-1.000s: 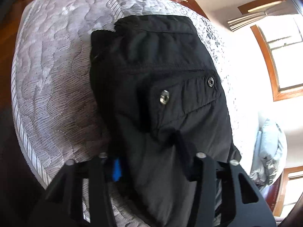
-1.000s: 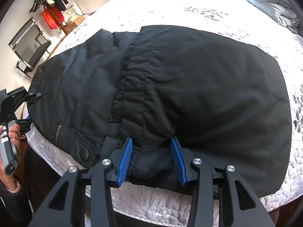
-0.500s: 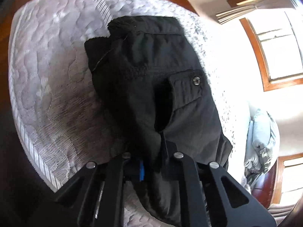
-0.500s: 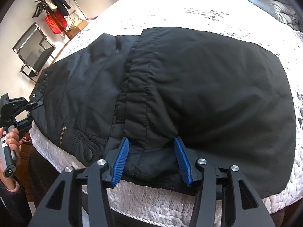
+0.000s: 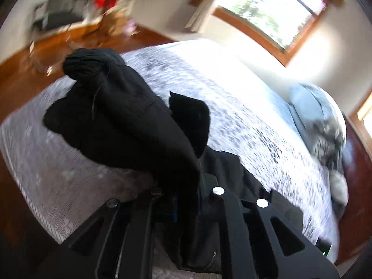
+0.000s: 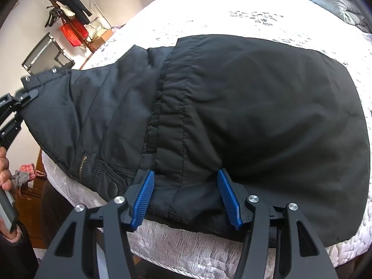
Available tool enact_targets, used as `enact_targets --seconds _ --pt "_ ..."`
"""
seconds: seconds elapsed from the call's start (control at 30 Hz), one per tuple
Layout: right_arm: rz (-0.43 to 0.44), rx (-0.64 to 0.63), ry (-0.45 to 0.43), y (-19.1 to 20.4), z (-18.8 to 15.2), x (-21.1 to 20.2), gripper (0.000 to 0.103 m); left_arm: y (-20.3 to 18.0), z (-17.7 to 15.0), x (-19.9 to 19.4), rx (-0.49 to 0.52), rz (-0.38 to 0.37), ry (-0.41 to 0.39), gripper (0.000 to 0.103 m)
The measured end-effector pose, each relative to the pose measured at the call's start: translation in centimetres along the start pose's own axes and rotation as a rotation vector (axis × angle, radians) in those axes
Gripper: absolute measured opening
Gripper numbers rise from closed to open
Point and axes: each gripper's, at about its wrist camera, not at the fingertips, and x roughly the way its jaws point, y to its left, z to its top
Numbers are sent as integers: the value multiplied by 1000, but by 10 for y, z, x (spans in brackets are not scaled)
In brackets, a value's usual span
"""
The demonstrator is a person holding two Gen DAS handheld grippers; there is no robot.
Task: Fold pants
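Note:
Black pants lie partly folded on a quilted white bed. My right gripper is open, its blue pads either side of the near fabric edge by the bed's front edge. My left gripper is shut on the pants' waist end and holds it lifted off the bed; the cloth hangs bunched in front of the camera. In the right wrist view, the left gripper is at the far left with the raised fabric corner.
A grey pillow and bedding lie at the bed's far end. Wooden floor surrounds the bed. A chair, a coat rack and a red bag stand by the wall. A window is behind.
My left gripper has closed on the pants' end and lifted it up off the bed, swinging its view toward the window. My right gripper stays open at the near edge.

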Motion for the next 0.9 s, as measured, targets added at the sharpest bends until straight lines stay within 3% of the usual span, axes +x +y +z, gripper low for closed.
enact_targets --seconds 0.13,0.5,0.7,0.9 --pt "28 19 -10 -6 1 -3 59 -45 -12 -2 172 -27 -1 11" --pt "59 160 -138 -45 3 -56 59 -107 -69 14 521 -35 75 18" --pt "41 212 -147 -68 -2 -57 60 -128 -104 30 668 -42 161 28" --pt "52 257 -162 -82 -11 -60 60 -135 -133 47 734 -52 266 41"
